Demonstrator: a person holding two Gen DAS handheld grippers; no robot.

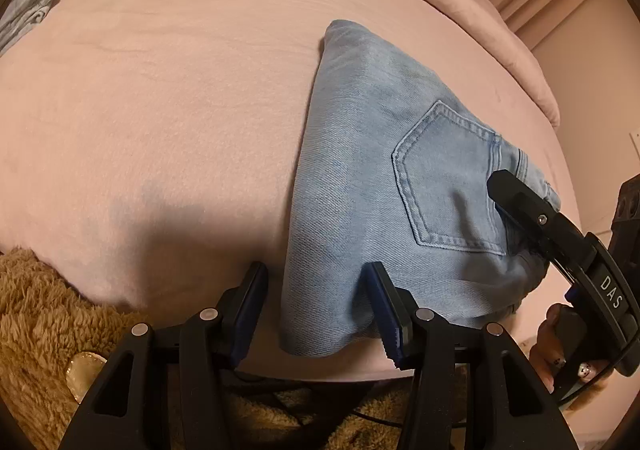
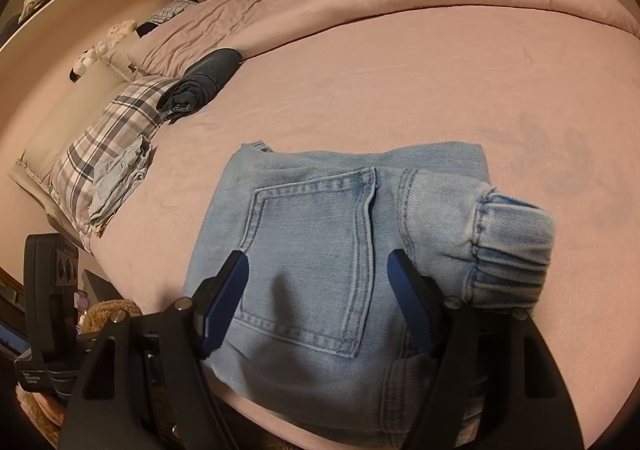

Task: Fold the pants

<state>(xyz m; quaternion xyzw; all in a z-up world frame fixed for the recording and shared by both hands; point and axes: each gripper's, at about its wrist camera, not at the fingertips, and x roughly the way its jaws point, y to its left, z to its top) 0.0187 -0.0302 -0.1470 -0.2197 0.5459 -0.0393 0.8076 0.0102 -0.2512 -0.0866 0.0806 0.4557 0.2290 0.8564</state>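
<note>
Pants [image 2: 332, 234] lie folded at the bed's [image 2: 400, 69] near edge, open sheet beyond.

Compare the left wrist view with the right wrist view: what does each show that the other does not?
Only the left wrist view shows the tan shaggy rug and the right gripper from outside. Only the right wrist view shows the checked pillow, the rolled dark garment and the jeans' ribbed elastic cuff. Both show the folded light blue denim jeans on the pink bedsheet.
</note>
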